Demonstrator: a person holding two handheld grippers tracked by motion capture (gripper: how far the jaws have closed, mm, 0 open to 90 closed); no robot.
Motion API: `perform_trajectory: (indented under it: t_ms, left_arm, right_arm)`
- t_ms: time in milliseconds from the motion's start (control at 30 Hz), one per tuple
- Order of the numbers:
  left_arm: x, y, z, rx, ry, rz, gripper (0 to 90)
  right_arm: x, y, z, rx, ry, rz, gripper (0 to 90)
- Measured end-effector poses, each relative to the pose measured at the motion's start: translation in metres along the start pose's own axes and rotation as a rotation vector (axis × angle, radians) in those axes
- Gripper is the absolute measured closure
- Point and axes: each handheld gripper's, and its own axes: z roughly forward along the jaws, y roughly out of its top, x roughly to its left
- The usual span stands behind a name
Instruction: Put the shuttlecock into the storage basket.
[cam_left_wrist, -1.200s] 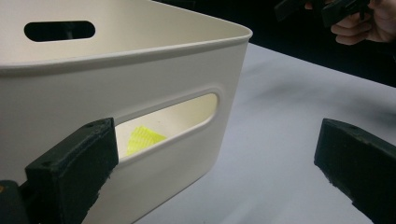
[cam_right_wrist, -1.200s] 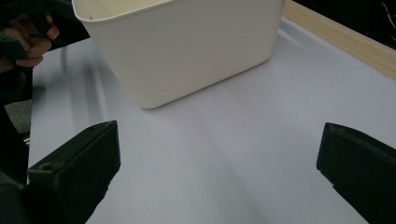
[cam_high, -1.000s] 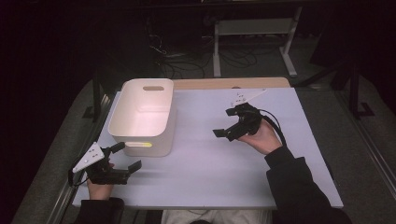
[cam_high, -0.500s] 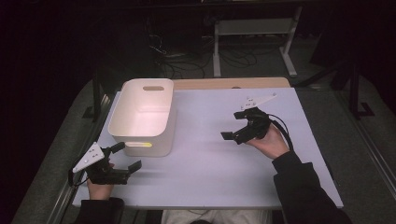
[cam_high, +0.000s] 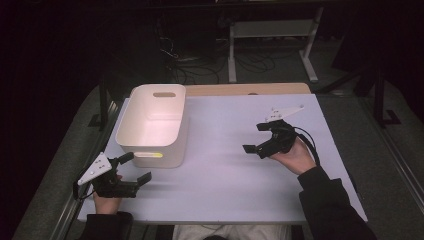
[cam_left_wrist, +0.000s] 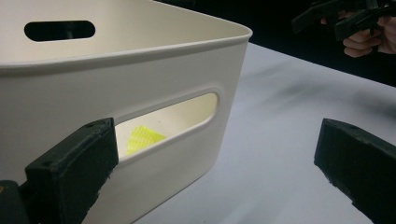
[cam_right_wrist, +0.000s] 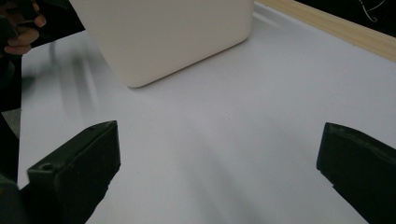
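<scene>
**A:** Nearest the person, what is shown?

**B:** The left gripper (cam_high: 134, 170), jaws wide apart and holding nothing, at the near left edge of the tabletop (cam_high: 225, 180), just before the near end of the white bin (cam_high: 152, 145). In the left gripper view one jaw sits close to the handle slot (cam_left_wrist: 168, 119) of the bin (cam_left_wrist: 187, 65); the other stands clear over the bare tabletop.

**A:** And inside?

**B:** A yellow ribbed piece (cam_left_wrist: 142, 138) lies on the bin floor, seen through the slot (its kind cannot be told).

**A:** Farther off?

**B:** The right gripper (cam_high: 260, 137), jaws likewise spread and empty, held above the right half of the tabletop, well apart from the bin (cam_right_wrist: 168, 37).

**A:** What could go wrong?

**B:** In my judgement, the left jaw could snag the slot's rim or shove the light bin along the smooth tabletop if it advances while no hand steadies it. A single jaw hooked in the slot could also tip the bin towards the person and slide the yellow piece.

**A:** Any writing?

**B:** No brand, label or lettering is legible on the bin, the grippers or the tabletop.
</scene>
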Motion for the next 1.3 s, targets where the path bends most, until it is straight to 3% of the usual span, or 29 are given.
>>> perform_trajectory:
  t_ms: [1300]
  left_arm:
    - [0.000,0.000,0.000,0.000,0.001,0.000,0.0]
  right_arm:
    - [-0.013,-0.042,-0.041,-0.055,-0.080,0.064,0.0]
